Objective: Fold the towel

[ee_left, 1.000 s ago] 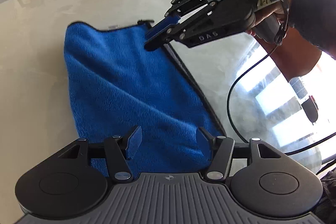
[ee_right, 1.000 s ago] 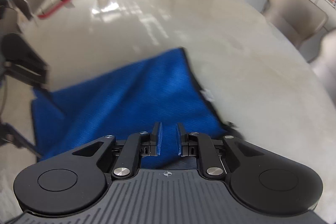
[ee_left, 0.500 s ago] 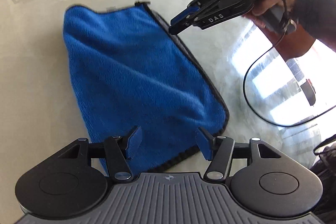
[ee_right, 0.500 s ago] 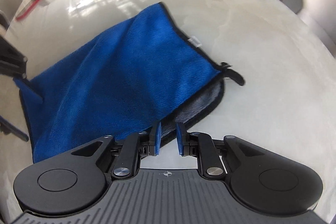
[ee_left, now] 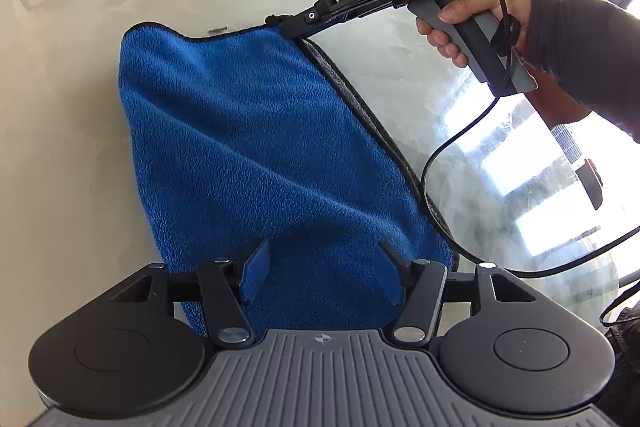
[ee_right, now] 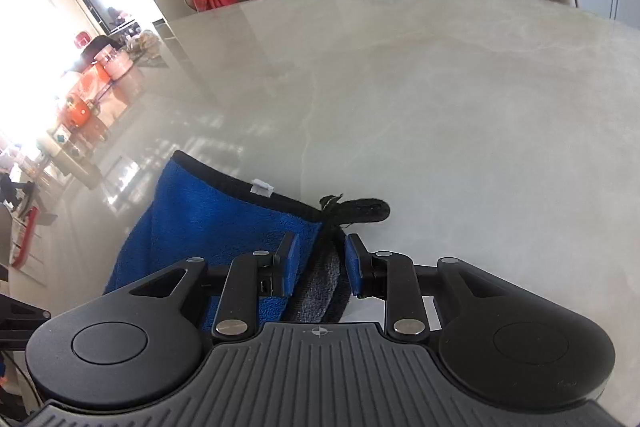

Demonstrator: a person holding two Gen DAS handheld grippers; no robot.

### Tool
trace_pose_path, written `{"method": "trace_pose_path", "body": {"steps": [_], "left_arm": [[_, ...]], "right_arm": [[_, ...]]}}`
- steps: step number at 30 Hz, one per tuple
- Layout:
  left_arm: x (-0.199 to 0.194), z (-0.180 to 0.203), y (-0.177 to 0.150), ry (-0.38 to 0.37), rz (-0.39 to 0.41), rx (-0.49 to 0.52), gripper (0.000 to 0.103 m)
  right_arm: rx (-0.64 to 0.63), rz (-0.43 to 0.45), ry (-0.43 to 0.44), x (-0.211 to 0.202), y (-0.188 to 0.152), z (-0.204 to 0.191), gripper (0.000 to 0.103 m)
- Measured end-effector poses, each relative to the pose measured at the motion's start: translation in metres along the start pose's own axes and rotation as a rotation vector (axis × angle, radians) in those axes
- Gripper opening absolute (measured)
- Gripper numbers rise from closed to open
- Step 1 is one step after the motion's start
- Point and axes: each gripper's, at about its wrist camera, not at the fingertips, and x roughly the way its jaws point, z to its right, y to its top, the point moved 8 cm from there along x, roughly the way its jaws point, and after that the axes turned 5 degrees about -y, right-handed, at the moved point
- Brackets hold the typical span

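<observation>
Reading the layout: the towel [ee_left: 256,155] lies folded once on the pale surface [ee_left: 68,99], blue face up, a grey under-layer showing along its black-bound right edge.
Long axis: in the left wrist view it runs from about 6 o'clock, under the left tool, up toward 12 o'clock, where the far corners sit.
Left tool [ee_left: 320,277]: fingers spread wide over the near end of the towel, pinching nothing (whether the tips touch the pile cannot be told).
Right tool [ee_right: 319,263]: at the far right corner, roughly 1 o'clock from the left tool; its jaws are opening, with the bound corner and grey layer lying between them, the pads not pressing on the cloth.
Hanging loop [ee_right: 362,209]: black, trailing onto bare surface toward 1 o'clock just past the right tool's tips.
Nearer hand: the right for the far corner, the left for the near edge.
Likely turn of the move: a second fold would probably bring one short end over the other along that 6-to-12 line, so each tool sits at its own end.
</observation>
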Motion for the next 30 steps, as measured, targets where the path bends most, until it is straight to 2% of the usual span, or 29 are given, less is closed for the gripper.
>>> {"method": "trace_pose_path", "body": {"steps": [4, 6, 12, 16, 22, 25, 29, 30], "left_arm": [[-0.001, 0.002, -0.001, 0.000, -0.002, -0.007, 0.062], [0.001, 0.001, 0.001, 0.002, -0.002, -0.007, 0.062], [-0.002, 0.002, -0.001, -0.001, 0.001, -0.016, 0.063], [-0.001, 0.003, -0.001, 0.003, 0.002, -0.011, 0.064], [-0.001, 0.002, -0.001, 0.003, 0.007, -0.020, 0.064], [-0.001, 0.003, -0.001, 0.006, 0.010, -0.021, 0.064], [-0.001, 0.002, -0.001, 0.003, 0.016, -0.026, 0.065], [-0.001, 0.002, -0.001, 0.002, 0.017, -0.028, 0.066]], "right_arm": [[-0.004, 0.001, 0.014, -0.008, -0.003, -0.002, 0.024], [0.001, 0.004, 0.030, -0.010, -0.003, -0.003, 0.007], [-0.008, 0.051, 0.006, -0.033, -0.001, 0.004, 0.004], [0.010, 0.046, -0.027, -0.037, -0.003, 0.015, 0.004], [0.103, 0.026, 0.062, -0.030, -0.005, 0.009, 0.009], [0.124, -0.020, 0.047, -0.016, -0.006, 0.011, 0.009], [0.169, -0.014, 0.079, -0.010, -0.004, 0.013, 0.011], [0.166, -0.014, 0.084, -0.009, -0.004, 0.012, 0.015]]}}
